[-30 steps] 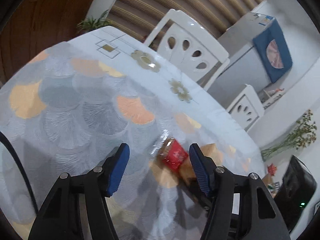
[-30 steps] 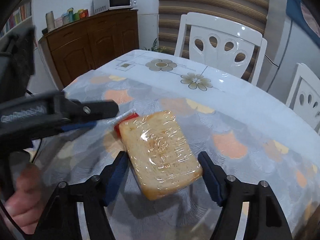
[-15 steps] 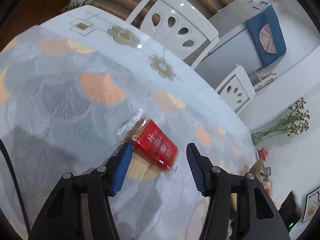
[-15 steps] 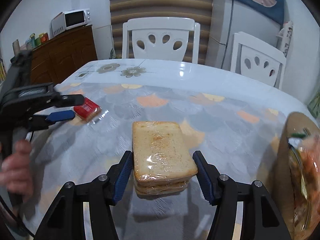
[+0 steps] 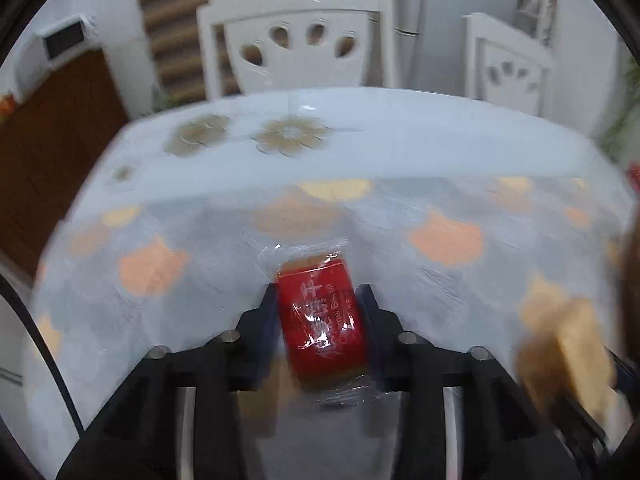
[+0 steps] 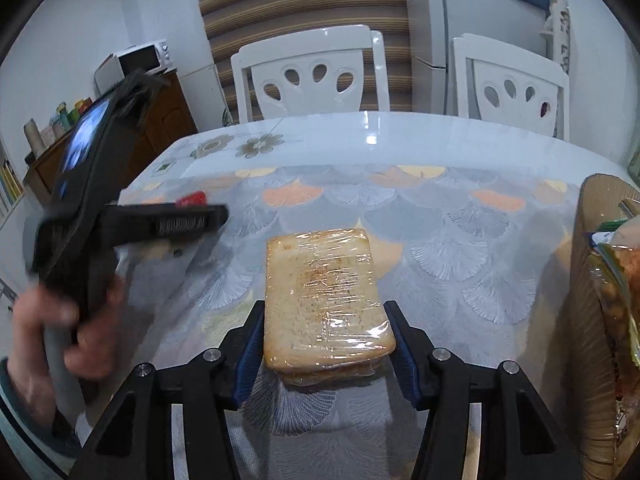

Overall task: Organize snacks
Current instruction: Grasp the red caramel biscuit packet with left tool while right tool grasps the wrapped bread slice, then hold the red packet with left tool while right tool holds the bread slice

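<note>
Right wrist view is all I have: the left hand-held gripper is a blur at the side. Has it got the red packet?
Observer: Yes. In the left wrist view the left hand-held gripper has just been closing, and its pads press both sides of the red biscuit packet.
Operator: Lifted yet?
Observer: Cannot tell, that view is blurred. The clear wrapper end sticks out past the fingertips, over the tablecloth.
Operator: Which face is up?
Observer: The red printed face, toward the camera.

the biscuit pack lies on the table, left of the wrapped bread; a basket sits right, two chairs behind.
</note>
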{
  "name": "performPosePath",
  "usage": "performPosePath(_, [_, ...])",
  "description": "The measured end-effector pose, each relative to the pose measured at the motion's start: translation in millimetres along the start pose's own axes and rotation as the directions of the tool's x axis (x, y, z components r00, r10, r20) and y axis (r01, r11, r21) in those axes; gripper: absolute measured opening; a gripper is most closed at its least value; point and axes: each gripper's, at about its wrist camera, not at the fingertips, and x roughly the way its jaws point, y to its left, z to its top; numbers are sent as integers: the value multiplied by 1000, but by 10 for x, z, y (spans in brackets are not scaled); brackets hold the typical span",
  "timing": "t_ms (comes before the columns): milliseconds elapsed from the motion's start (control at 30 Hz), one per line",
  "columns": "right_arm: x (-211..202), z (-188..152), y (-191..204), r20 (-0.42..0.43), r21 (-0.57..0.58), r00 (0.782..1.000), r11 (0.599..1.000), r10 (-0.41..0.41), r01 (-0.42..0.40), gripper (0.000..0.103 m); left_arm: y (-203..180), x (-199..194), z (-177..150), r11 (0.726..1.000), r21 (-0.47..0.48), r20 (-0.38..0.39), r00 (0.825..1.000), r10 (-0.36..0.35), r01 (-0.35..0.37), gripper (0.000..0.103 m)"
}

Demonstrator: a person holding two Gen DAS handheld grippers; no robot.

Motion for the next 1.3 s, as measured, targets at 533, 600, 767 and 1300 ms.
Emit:
performPosePath(533, [-400,-358,-3,-33,-6,999,1000,22,-22,53,3,-1109,-1343,978,-112,68,983,-169,176,34])
performPosePath(600, [-563,-520,-18,-45,-18,999,1000,17,-18,53,-51,-1141,-1456,977,-114,60,983,-176,182,34])
performPosePath(767, [-1012,-973,-123,-81,-45,997,999,-7,4,53,-241,-1268,-1747,983,-85,60,985,-161,165,34])
performPosePath(1300, [-1001,-1320,-11,-132,-139,989,989,-59,40,76,-450,-1245,-1899,997,6,61,995,-81,81,42])
